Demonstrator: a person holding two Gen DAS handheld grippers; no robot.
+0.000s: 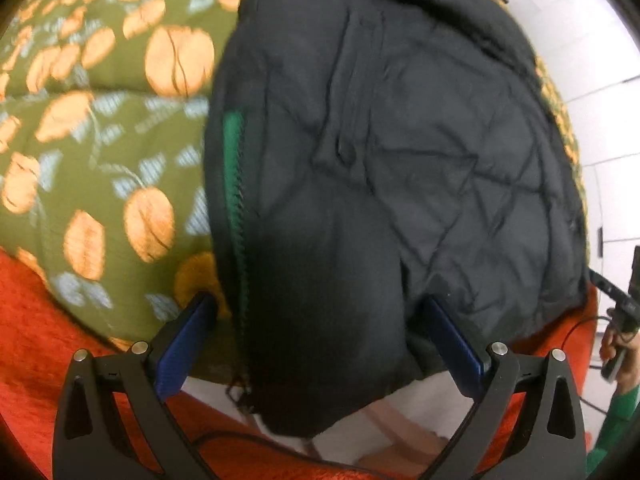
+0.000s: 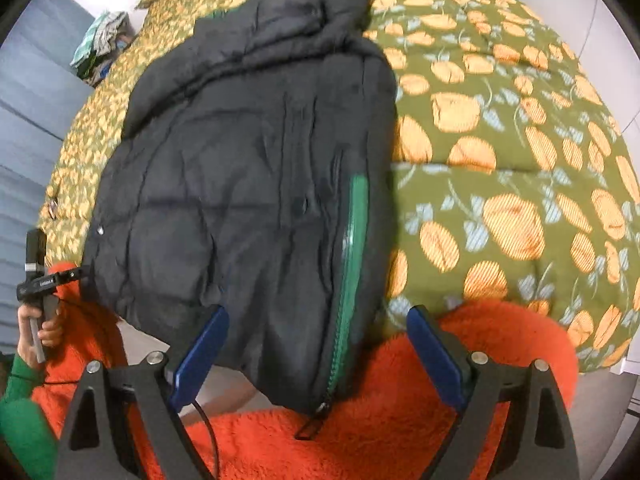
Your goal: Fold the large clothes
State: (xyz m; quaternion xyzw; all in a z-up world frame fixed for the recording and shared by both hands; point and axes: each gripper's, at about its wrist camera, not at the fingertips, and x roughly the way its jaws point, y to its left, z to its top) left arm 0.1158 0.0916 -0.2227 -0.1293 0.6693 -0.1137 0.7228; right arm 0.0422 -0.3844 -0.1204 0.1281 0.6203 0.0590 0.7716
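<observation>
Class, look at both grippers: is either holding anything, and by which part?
Nothing is held. The left gripper and right gripper are open around the black jacket's hem.

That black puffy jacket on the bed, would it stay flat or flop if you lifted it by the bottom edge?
The black jacket would probably flop: its hem already droops over the bed's edge. Its quilted padding suggests it is bulky but light. The smooth shell might slip between the open right gripper fingers.
</observation>
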